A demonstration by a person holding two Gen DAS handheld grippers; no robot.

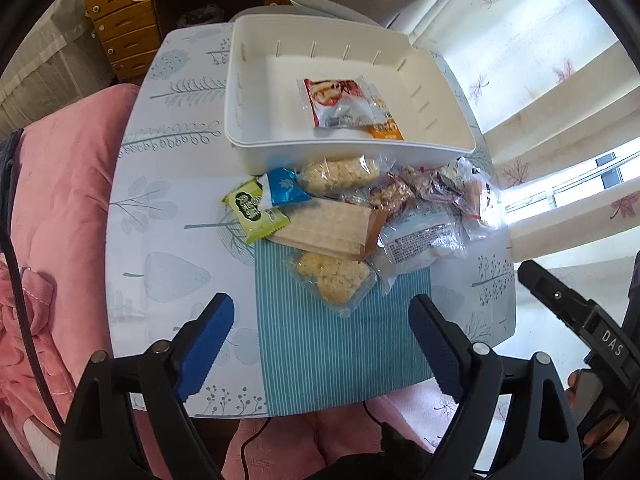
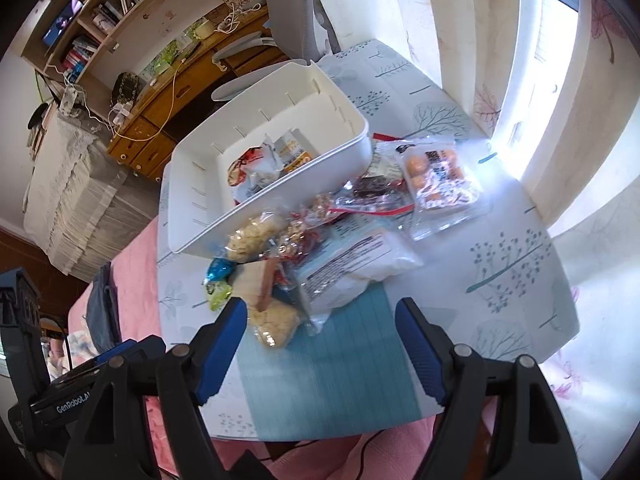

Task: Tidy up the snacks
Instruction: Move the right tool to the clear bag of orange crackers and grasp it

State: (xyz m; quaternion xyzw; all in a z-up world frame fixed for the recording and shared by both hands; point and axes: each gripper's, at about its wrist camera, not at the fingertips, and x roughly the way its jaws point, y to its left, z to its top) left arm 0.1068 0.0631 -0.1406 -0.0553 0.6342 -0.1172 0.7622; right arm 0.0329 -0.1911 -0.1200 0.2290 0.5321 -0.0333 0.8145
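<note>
A white bin (image 1: 256,92) (image 2: 200,216) stands at the table's far side with a red snack packet (image 1: 336,102) (image 2: 248,172) and an orange one (image 1: 386,130) inside. A pile of loose snacks lies in front of it: a green packet (image 1: 254,212), a blue one (image 1: 286,188), a tan wrapper (image 1: 328,228), rice crackers (image 1: 334,278) (image 2: 276,324), a white bag (image 2: 352,268) and a clear pack of orange balls (image 2: 440,180). My left gripper (image 1: 322,324) is open and empty, just short of the rice crackers. My right gripper (image 2: 322,328) is open and empty, near the pile.
The small table (image 1: 160,184) has a tree-print cover and a teal striped mat (image 1: 340,344). Pink bedding (image 1: 60,208) lies left and in front. A curtain (image 1: 520,60) hangs at the right. A wooden desk (image 2: 168,108) and grey chair (image 2: 288,12) stand behind.
</note>
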